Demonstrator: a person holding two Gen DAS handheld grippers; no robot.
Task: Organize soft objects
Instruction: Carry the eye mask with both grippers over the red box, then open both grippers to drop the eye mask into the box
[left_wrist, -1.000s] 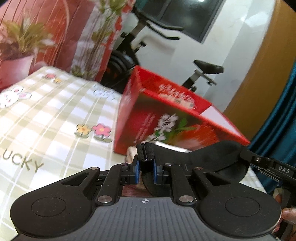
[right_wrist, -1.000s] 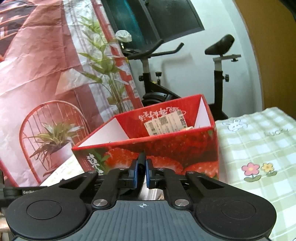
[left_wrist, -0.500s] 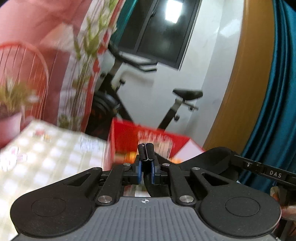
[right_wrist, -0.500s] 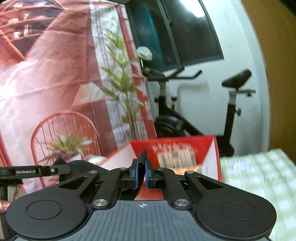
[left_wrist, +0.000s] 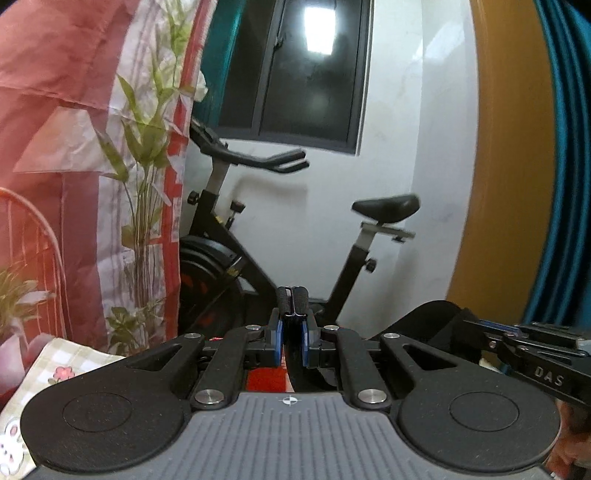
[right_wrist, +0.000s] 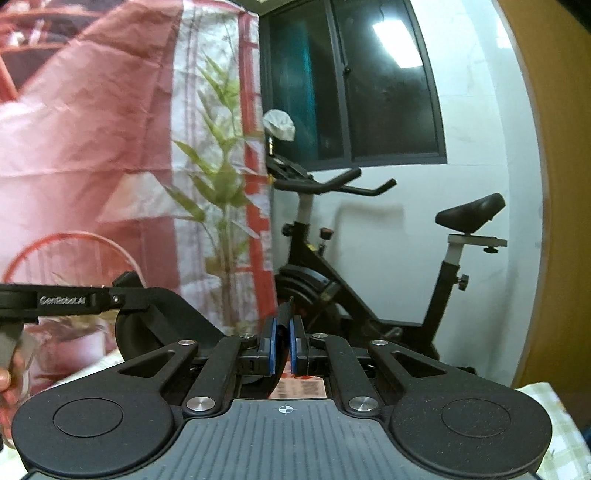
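Below both cameras, at six o'clock, the red printed cardboard box (left_wrist: 264, 378) shows only as slivers between the linkages. The left gripper (left_wrist: 293, 295) and right gripper (right_wrist: 286, 312) are each clenched on a thin black flexible piece (left_wrist: 295, 363), mostly hidden. Beyond, at twelve o'clock, stands a black exercise bike (right_wrist: 332, 280); the checked tablecloth (left_wrist: 70, 363) is cut off at eight.

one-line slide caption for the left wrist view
Left gripper shut and empty, aimed at an exercise bike by a white wall, red box barely visible below.
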